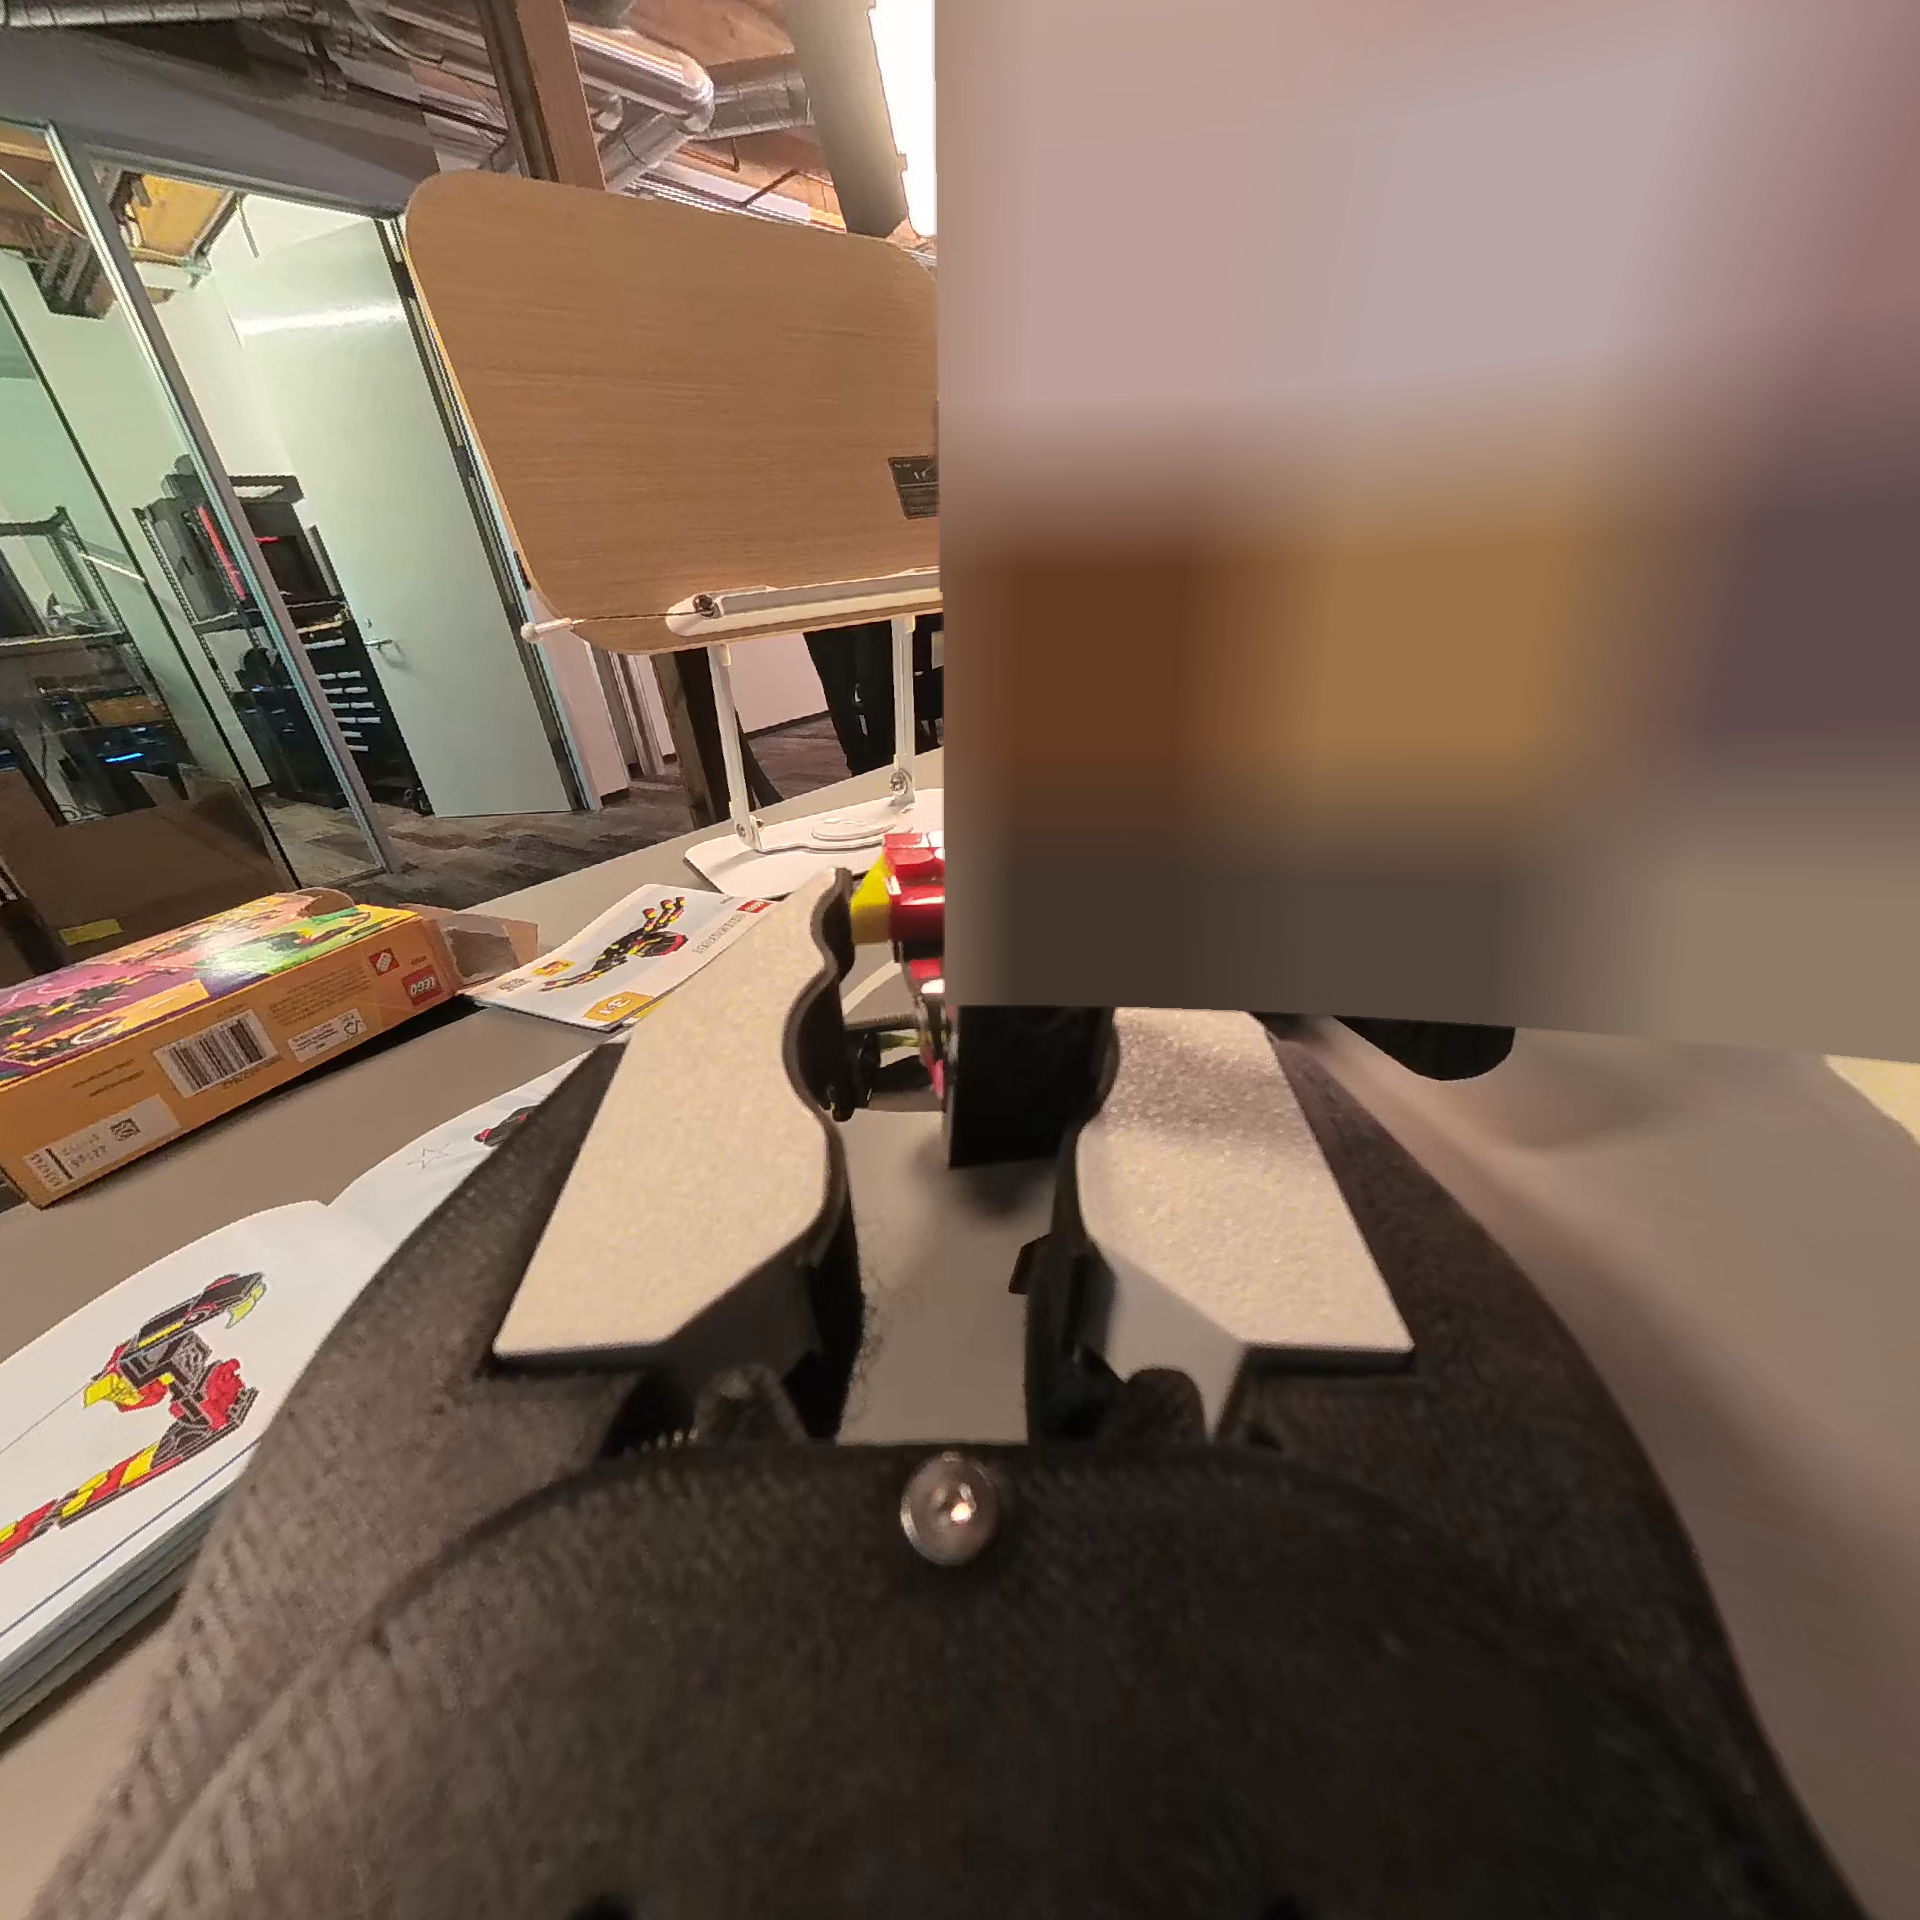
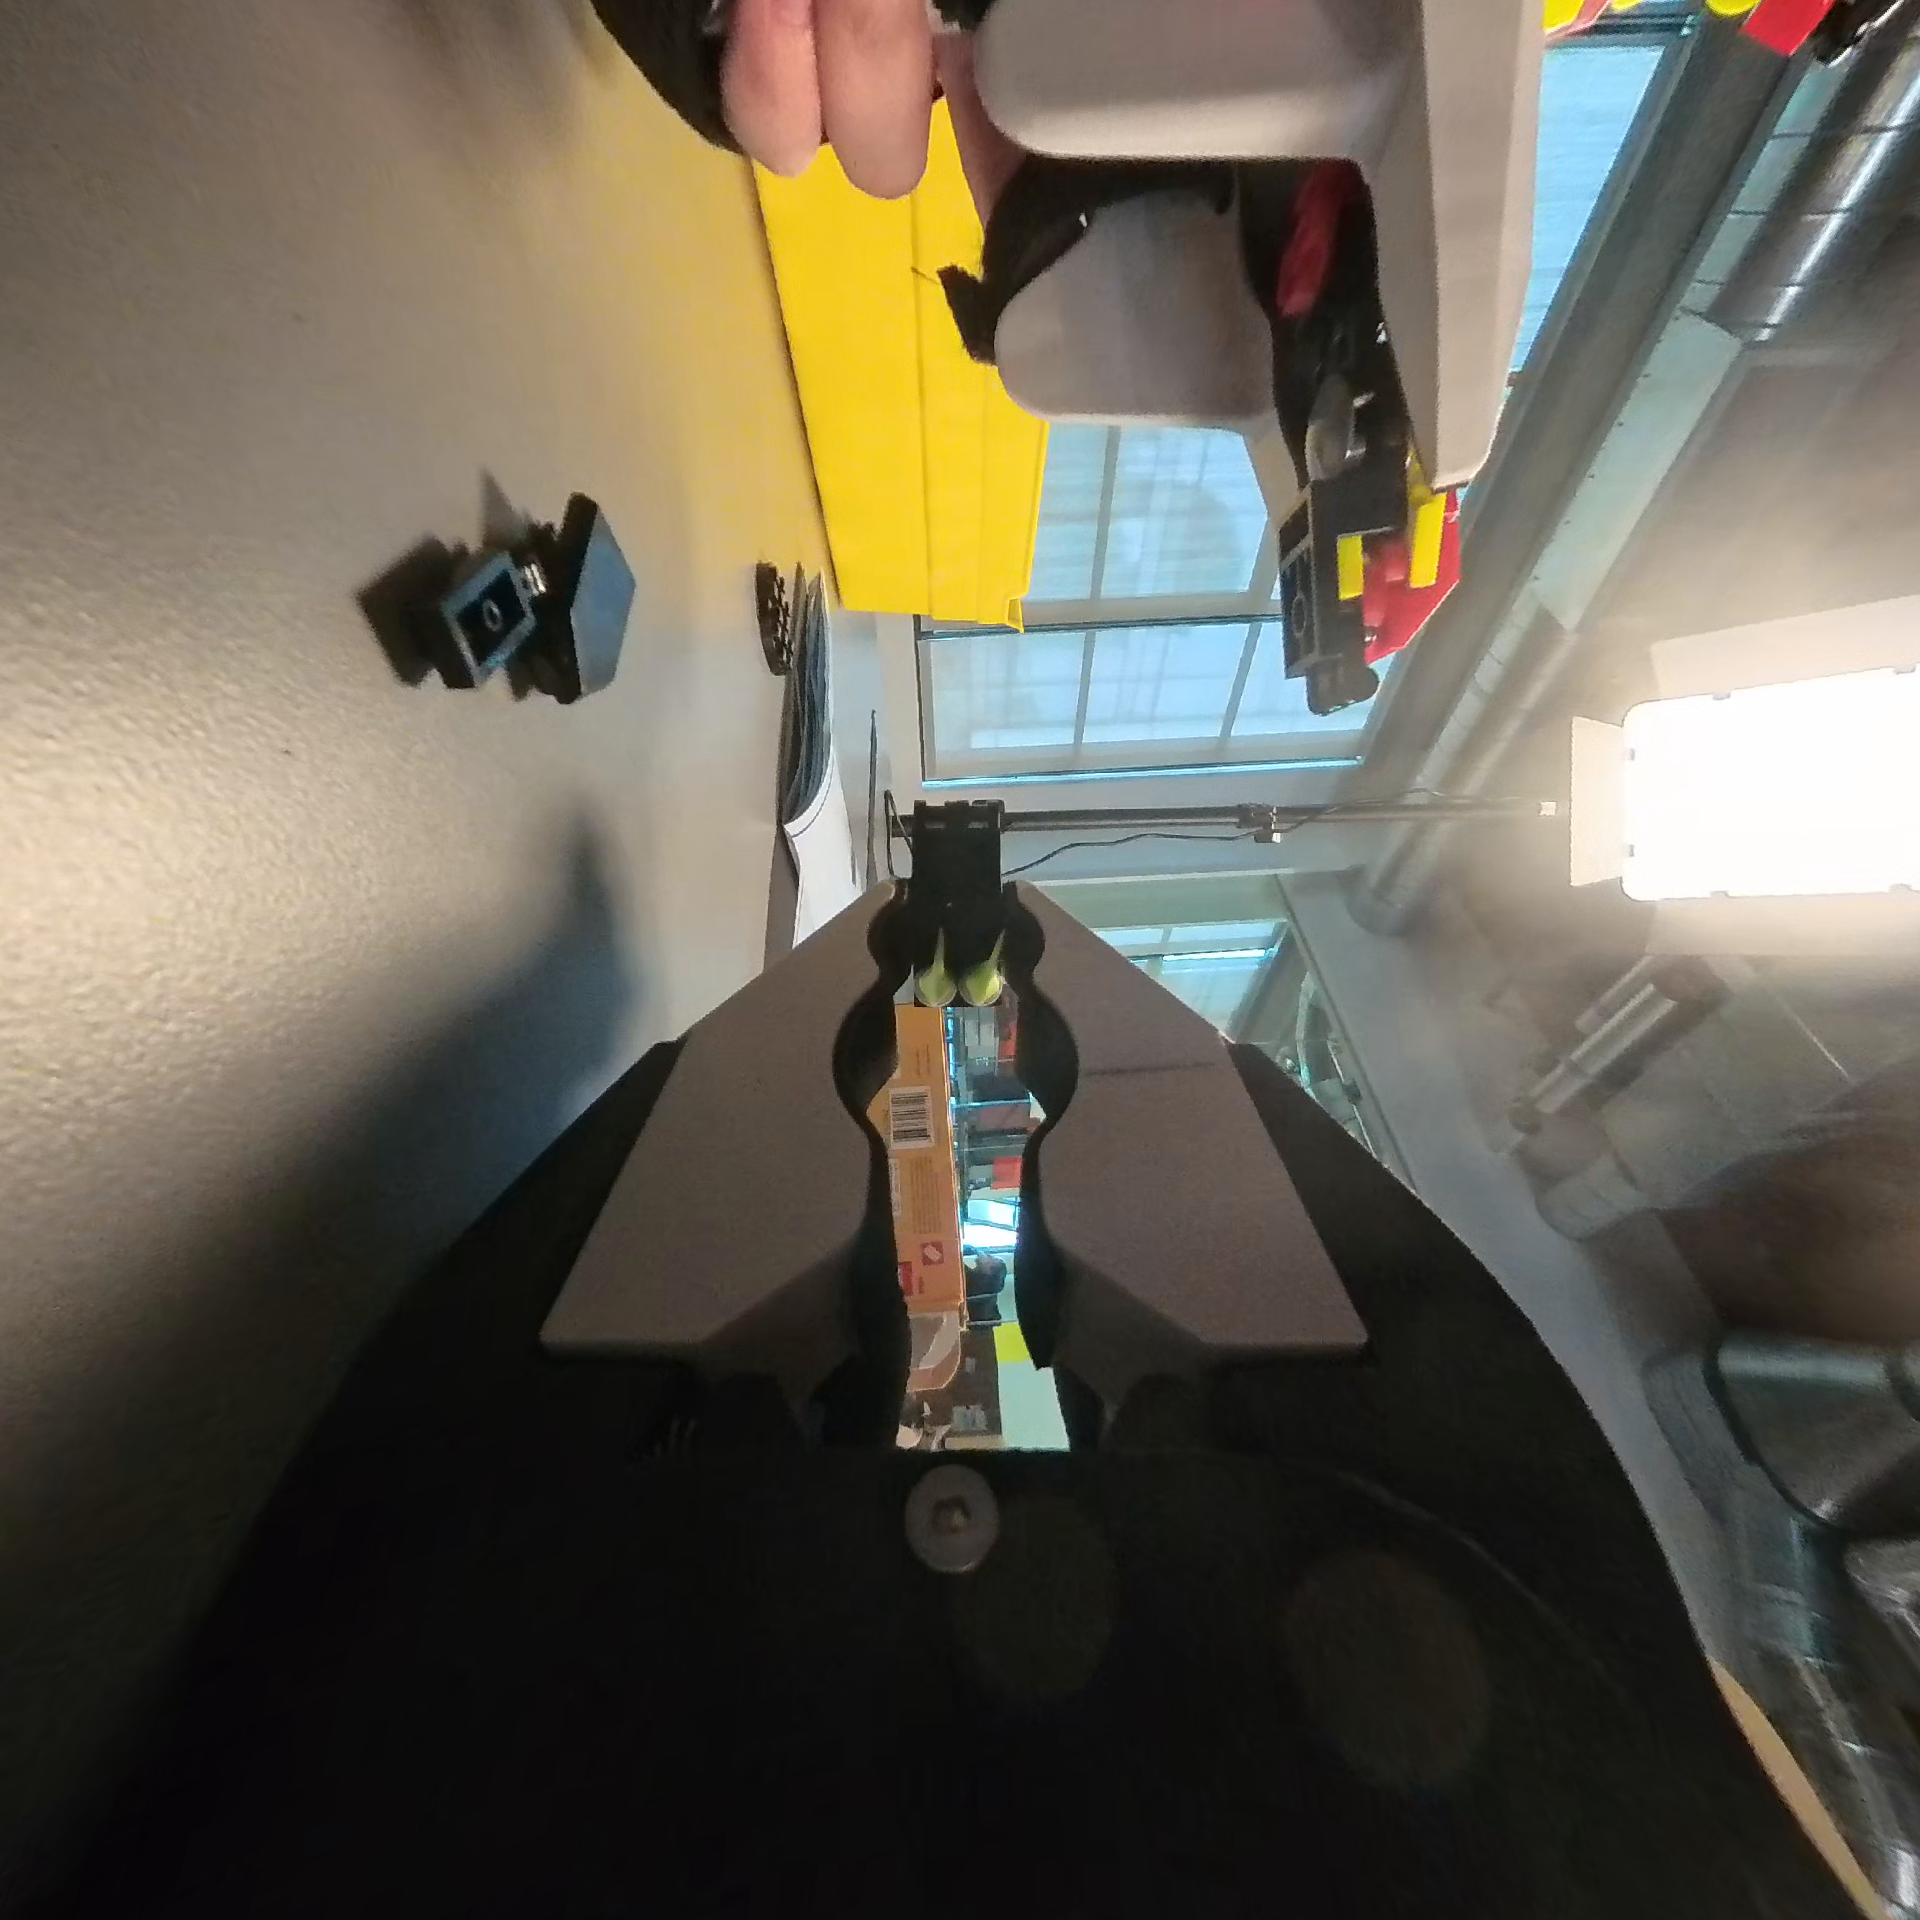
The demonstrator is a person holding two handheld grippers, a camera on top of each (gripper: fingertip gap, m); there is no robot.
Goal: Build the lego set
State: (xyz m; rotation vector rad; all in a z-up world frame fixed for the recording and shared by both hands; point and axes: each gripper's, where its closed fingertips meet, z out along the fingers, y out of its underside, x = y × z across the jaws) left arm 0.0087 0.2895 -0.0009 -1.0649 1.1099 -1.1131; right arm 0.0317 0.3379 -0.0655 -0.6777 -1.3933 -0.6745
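Observation:
My left gripper [image 1: 925, 935] is shut on a red, yellow and black lego model [image 1: 914, 904] and holds it above the grey table [image 1: 1558, 1247]; a mosaic patch hides its right fingertip. The same gripper and model [image 2: 1351, 582] show at the top of the right wrist view, with a hand [image 2: 831, 94] behind. My right gripper [image 2: 951, 914] is shut on a small black lego piece with two lime-green claws [image 2: 956, 894], held in the air away from the model. A black lego sub-assembly [image 2: 509, 603] lies on the table [image 2: 208, 935].
An open lego box [image 1: 208, 997] and instruction booklets [image 1: 623, 956] lie at the left of the table. A wooden book stand [image 1: 675, 416] stands behind the model. A yellow bin [image 2: 904, 416] and some black lego plates [image 2: 779, 613] sit near the sub-assembly. Across from one pair of fingers to the other is roughly 9 centimetres.

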